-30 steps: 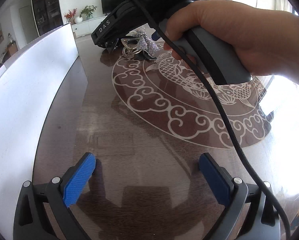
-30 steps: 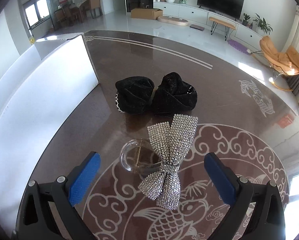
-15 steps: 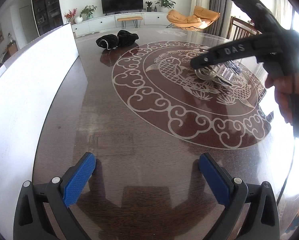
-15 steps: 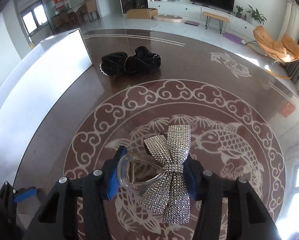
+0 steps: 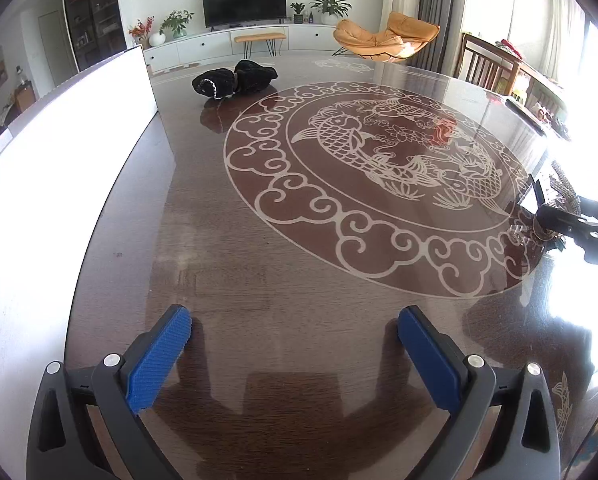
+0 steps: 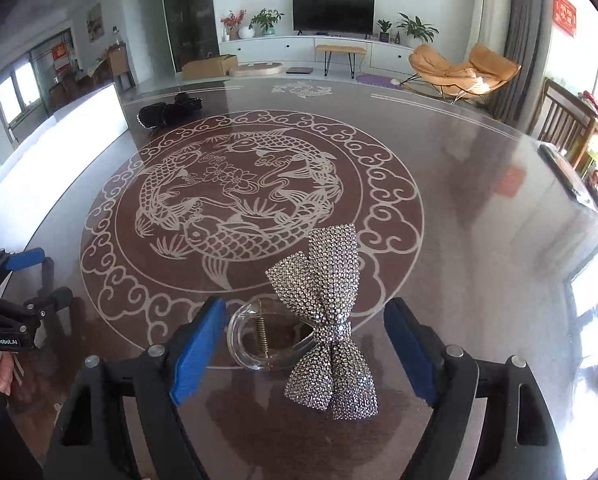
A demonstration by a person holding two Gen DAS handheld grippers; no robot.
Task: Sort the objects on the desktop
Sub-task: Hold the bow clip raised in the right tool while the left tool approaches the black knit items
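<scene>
The right tool (image 6: 305, 350) stands with its blue pads spread wide on either side of the rhinestone bow clip (image 6: 327, 316), neither pad touching it. The clip lies on the glossy dark desk (image 6: 479, 208) between the pads, its clear plastic loop with a brass spring toward the left pad and its glittering bow fanning up and down toward the right one. It rests at the near rim of the desk's white fish-and-cloud medallion (image 6: 235, 196).

The left tool (image 5: 295, 354) hovers low over bare wood with its pads likewise spread and nothing between them. Beyond the medallion, near the far left of the desk, lies a black fabric hair accessory (image 5: 235, 79), just beside the end of a white board (image 5: 59, 152) that runs along the desk's left edge.
</scene>
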